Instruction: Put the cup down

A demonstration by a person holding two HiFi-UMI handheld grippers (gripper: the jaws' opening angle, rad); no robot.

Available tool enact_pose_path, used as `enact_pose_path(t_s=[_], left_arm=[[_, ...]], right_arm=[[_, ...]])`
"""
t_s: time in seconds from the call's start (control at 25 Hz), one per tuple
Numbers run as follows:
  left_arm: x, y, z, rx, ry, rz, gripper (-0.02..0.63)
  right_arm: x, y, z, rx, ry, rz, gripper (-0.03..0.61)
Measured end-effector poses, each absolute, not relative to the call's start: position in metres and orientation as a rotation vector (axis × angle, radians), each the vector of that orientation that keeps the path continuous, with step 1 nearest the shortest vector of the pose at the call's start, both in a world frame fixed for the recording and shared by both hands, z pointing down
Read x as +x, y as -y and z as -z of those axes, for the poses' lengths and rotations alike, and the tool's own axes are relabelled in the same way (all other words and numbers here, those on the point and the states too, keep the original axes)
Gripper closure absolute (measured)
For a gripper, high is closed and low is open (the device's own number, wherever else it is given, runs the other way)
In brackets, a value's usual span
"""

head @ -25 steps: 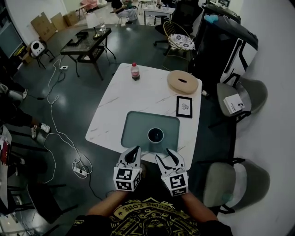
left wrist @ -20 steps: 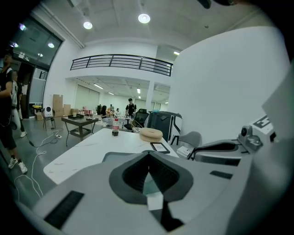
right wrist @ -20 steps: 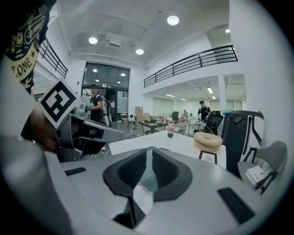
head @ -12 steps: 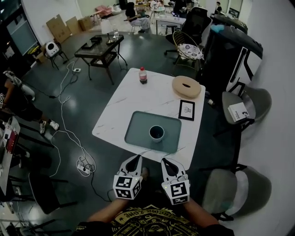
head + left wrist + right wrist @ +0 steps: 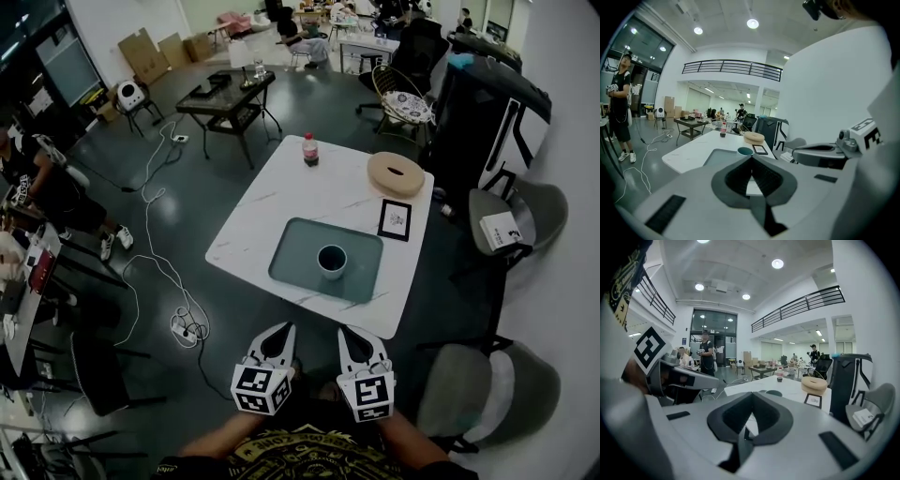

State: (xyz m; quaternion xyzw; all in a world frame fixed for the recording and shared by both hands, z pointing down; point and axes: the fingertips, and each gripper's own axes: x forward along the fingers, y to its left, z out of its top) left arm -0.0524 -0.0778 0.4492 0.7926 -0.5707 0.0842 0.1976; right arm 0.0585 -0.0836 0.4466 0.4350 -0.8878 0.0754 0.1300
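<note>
Around: a white table (image 5: 272, 211) carries a grey-green tray (image 5: 291, 258). Past the tray stand a red-capped bottle (image 5: 309, 149) near the far edge, a round wooden disc (image 5: 396, 174) with a slot in its top, and a black-framed card (image 5: 396, 219) just beside the tray's far right corner.
In the way: the table's near edge lies between both grippers and the tray.
Cup: the cup (image 5: 331, 260) stands upright on the tray, right of its middle, dark inside.
Cup to jaws: it is well apart from both grippers, ahead of them and roughly between their lines.
Left jaws: the left gripper (image 5: 286, 326) has its pads closed tip to tip and holds nothing.
Right jaws: the right gripper (image 5: 345, 330) is closed the same way and holds nothing.
Edges: the tray's near side runs close to the table's near edge.
Room: dark floor lies under the grippers. A grey chair (image 5: 487, 384) sits by the table's near right corner and a second chair (image 5: 525, 211) further along that side. A white cable (image 5: 159, 272) and power strip (image 5: 185, 330) lie on the floor to the left.
</note>
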Motion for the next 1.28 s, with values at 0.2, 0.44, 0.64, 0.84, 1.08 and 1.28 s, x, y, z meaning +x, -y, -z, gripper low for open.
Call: enact_pose_path(t_s=[0.2,0.44,0.64,0.84,1.08,1.28], left_arm=[[-0.06,0.066,-0.444,2.22,1.618,-0.236,0.603],[-0.076,0.05,-0.445,2.242,1.608,-0.217,0.603],[-0.099,0.031,-0.441,2.265,1.596,-0.202,0.603],[-0.118,0.011,-0.442,2.306,1.555,-0.208,0.603],[-0.135,-0.012,-0.444,2.355,1.486,-0.2,0.603],[-0.147,-0.029,-0.456,2.367,1.422,-0.224,0.603]], right_arm=[[0.054,0.076,-0.443,1.266,2.586,-0.228,0.571],[0.034,0.054,-0.448,1.262,2.568,-0.242,0.571],[0.009,0.027,-0.449,1.275,2.542,-0.277,0.571],[-0.007,0.008,-0.449,1.333,2.493,-0.28,0.571],[-0.025,-0.017,-0.45,1.404,2.42,-0.327,0.571],[-0.038,-0.039,-0.46,1.441,2.382,-0.379,0.571]])
